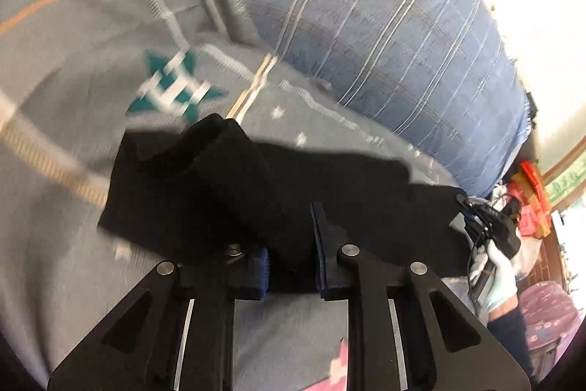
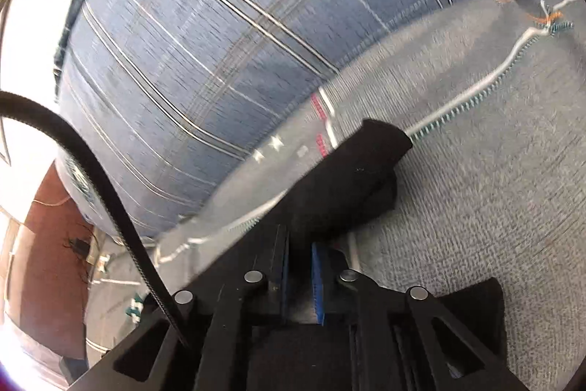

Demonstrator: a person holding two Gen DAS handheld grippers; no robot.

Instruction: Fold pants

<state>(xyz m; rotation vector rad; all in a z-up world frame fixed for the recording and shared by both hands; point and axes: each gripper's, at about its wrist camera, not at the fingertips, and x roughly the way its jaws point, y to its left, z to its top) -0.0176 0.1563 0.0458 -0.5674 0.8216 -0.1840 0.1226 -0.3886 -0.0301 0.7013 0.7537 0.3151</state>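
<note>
The black pants (image 1: 234, 185) hang stretched above a grey patterned bedspread (image 1: 73, 61). My left gripper (image 1: 291, 262) has its blue-padded fingers (image 1: 322, 244) closed on one edge of the pants. In the right wrist view my right gripper (image 2: 298, 277) is shut on the other edge, and the black cloth (image 2: 351, 185) runs away from it in a folded roll. The right gripper (image 1: 490, 226) with its white-gloved hand also shows at the right of the left wrist view, at the far corner of the pants.
A large blue plaid pillow or bolster (image 1: 384, 24) lies along the far side of the bed, also seen in the right wrist view (image 2: 205, 54). A black cable (image 2: 91, 178) crosses the right wrist view. Red and white bags (image 1: 531, 200) sit past the bed edge.
</note>
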